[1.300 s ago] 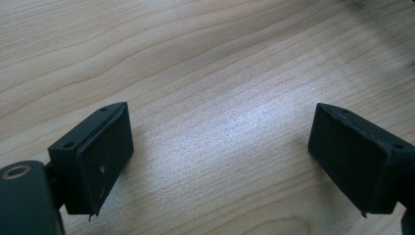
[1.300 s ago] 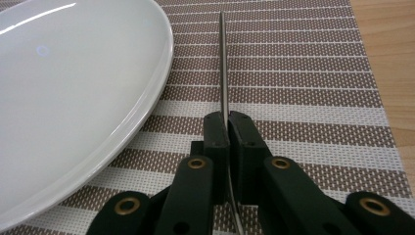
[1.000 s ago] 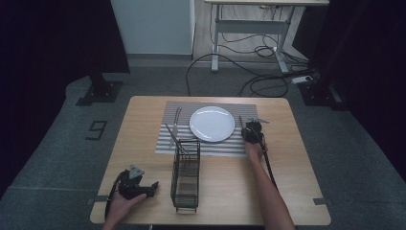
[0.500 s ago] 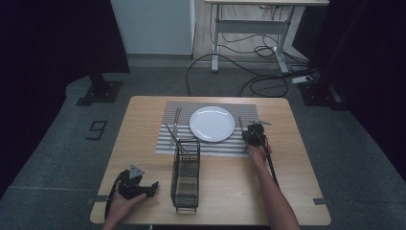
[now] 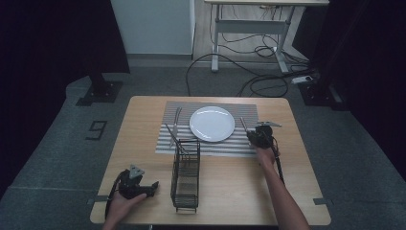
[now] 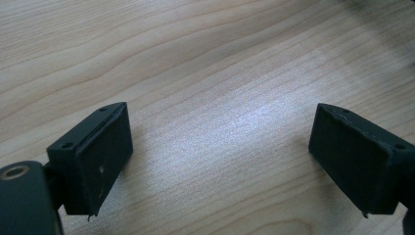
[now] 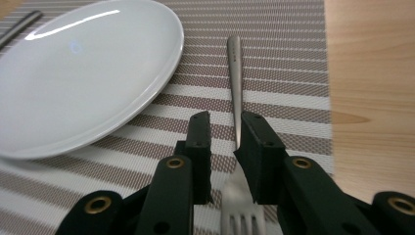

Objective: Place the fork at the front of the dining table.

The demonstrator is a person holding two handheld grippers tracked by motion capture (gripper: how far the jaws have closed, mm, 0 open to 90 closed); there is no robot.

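The fork [image 7: 237, 122], a thin, stiff, light and likely slippery piece of metal, lies flat on the striped placemat [image 7: 274, 63] just right of the plate [image 7: 83, 73], between the right gripper [image 7: 224, 142]'s narrowly parted, just-opening jaws, and is best pinched across its slim handle.

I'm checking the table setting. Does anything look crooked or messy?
Nothing stands out. The round white plate sits on the striped placemat, and the silver metal fork lies straight beside it, between the right tongs, which have just been opening.
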